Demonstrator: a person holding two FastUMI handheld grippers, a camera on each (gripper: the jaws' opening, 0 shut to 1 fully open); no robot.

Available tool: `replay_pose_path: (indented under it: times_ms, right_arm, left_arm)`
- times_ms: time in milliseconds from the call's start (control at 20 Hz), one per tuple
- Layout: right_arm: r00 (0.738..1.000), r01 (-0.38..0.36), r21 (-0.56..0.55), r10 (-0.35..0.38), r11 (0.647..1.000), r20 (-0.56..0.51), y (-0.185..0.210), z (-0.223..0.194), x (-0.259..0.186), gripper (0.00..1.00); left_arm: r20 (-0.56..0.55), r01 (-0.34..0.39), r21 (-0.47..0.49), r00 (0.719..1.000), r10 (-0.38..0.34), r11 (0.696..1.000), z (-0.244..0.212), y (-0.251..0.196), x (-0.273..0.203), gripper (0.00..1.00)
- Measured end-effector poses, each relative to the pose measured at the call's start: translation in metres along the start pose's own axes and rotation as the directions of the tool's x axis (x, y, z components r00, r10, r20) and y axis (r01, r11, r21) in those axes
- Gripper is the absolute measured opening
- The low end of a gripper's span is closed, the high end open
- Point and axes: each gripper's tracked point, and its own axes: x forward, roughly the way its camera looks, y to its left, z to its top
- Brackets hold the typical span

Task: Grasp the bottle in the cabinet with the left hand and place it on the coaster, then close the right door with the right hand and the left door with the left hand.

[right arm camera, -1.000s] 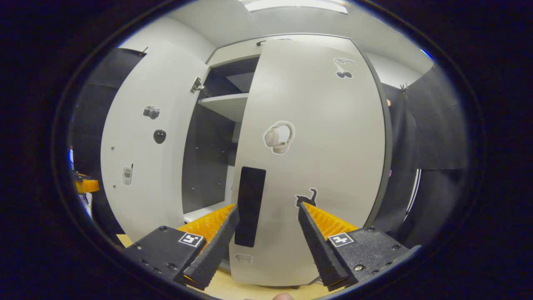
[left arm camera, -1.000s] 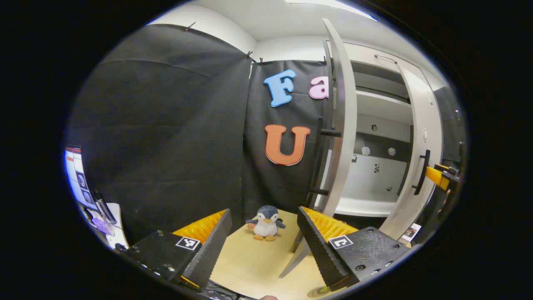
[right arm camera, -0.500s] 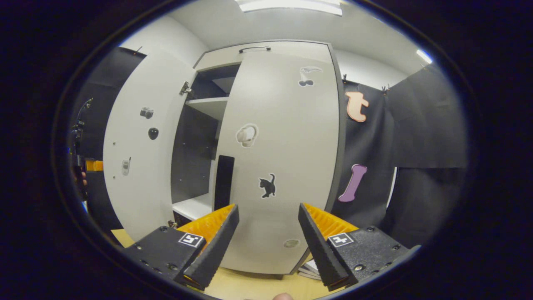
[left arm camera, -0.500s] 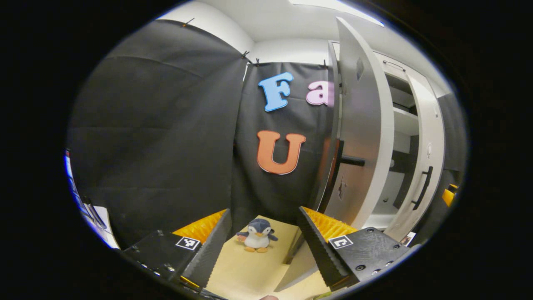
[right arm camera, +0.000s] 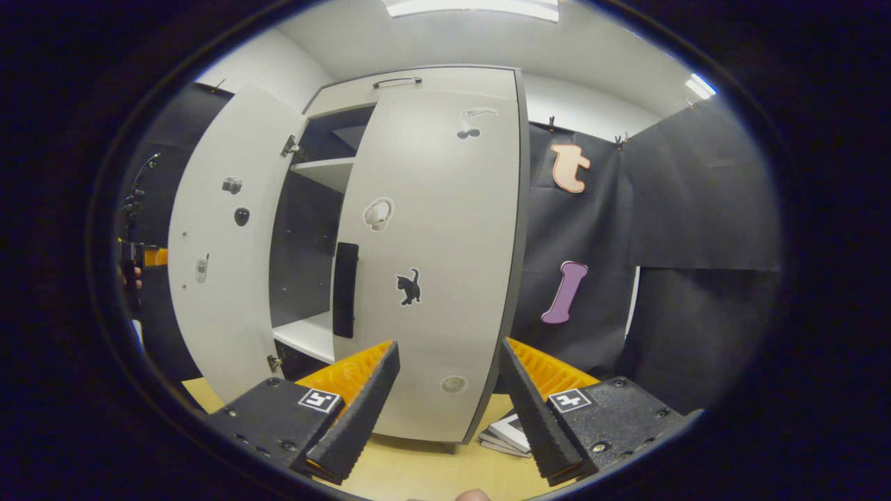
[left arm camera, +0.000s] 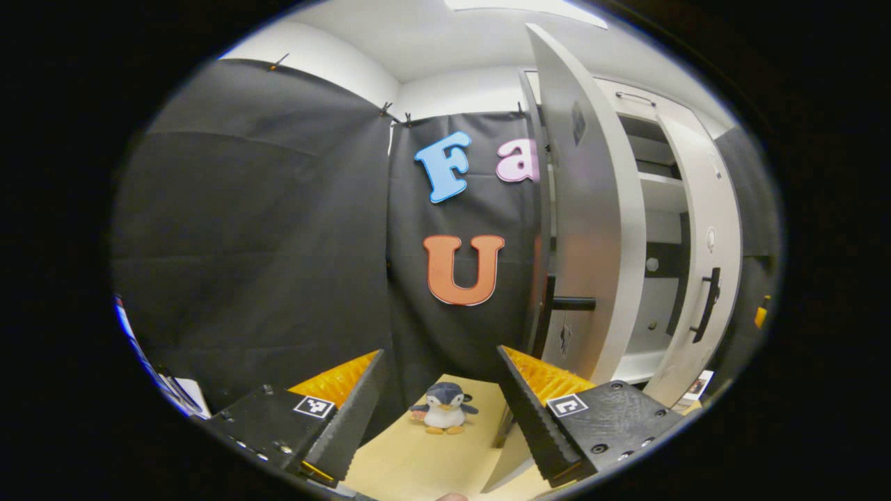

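left door (left arm camera: 592,229) edge-on beside gaping left tool (left arm camera: 440,407)

- Tall white two-door cabinet (right arm camera: 445,76): stands on the light wooden table (right arm camera: 418,473), against the booth wall.
- White left door (right arm camera: 216,236): swung wide open, left of the opening.
- White right door with black bar handle (right arm camera: 445,264): nearly shut, right of the opening.
- Small plush penguin (left arm camera: 443,408): on the table, left of the cabinet.
- Stack of thin booklets (right arm camera: 507,438): on the table, below the right door's outer corner.
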Motion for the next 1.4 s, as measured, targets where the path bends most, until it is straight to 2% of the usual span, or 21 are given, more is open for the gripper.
replay_pose_path:
  times_ms: [50,100,150,250,400,500,550,1000,1100,1300,1350,1400]
  right_arm:
    - [1.000,0.000,0.002,0.000,1.000,-0.001,-0.002,0.000,-0.001,0.94]
    - [1.000,-0.001,0.007,0.002,1.000,-0.001,-0.004,-0.001,-0.002,0.94]
    - [1.000,-0.001,0.012,0.001,1.000,-0.003,-0.006,-0.002,-0.004,0.94]
    - [1.000,-0.003,0.019,0.003,1.000,-0.007,-0.010,-0.005,-0.007,0.94]
    - [1.000,0.004,0.021,-0.003,1.000,-0.006,-0.019,-0.006,-0.010,0.94]
    - [1.000,0.001,0.029,-0.001,1.000,-0.007,-0.022,-0.007,-0.014,0.94]
    - [1.000,0.000,0.031,0.001,1.000,-0.009,-0.024,-0.008,-0.014,0.94]
    - [0.999,0.023,0.050,-0.022,0.998,-0.023,-0.051,-0.021,-0.022,0.94]
    - [0.999,0.035,0.057,-0.032,0.998,-0.037,-0.059,-0.028,-0.026,0.94]
    - [0.996,0.073,0.059,-0.070,0.996,-0.048,-0.081,-0.035,-0.036,0.94]
    - [0.996,0.084,0.060,-0.081,0.995,-0.049,-0.088,-0.036,-0.038,0.94]
    - [0.995,0.093,0.065,-0.090,0.994,-0.049,-0.093,-0.037,-0.041,0.94]
  left_arm:
    - [0.001,-0.005,0.007,1.000,0.005,1.000,0.001,0.000,0.000,0.92]
    - [0.001,-0.006,0.002,1.000,0.006,1.000,0.002,-0.001,-0.001,0.95]
    - [-0.002,-0.003,-0.015,1.000,0.003,1.000,0.002,-0.001,-0.002,0.90]
    - [-0.003,0.000,-0.058,1.000,0.000,0.998,0.003,-0.003,-0.004,0.95]
    - [-0.009,0.018,-0.049,1.000,-0.018,0.999,0.004,-0.011,-0.005,0.91]
    - [-0.009,0.056,-0.024,0.998,-0.056,0.998,0.007,-0.021,-0.010,0.95]
    - [-0.013,0.074,-0.017,0.997,-0.074,0.997,0.007,-0.028,-0.012,1.00]
    - [-0.024,0.207,-0.050,0.978,-0.209,0.977,0.001,-0.096,-0.028,1.00]
    - [-0.026,0.250,-0.059,0.967,-0.252,0.966,0.001,-0.115,-0.030,1.00]
    - [0.013,0.369,-0.087,0.929,-0.369,0.926,0.010,-0.161,-0.031,1.00]
    - [0.010,0.373,-0.088,0.927,-0.374,0.924,0.010,-0.166,-0.028,0.90]
    - [0.001,0.382,-0.083,0.924,-0.384,0.920,0.008,-0.173,-0.025,0.90]
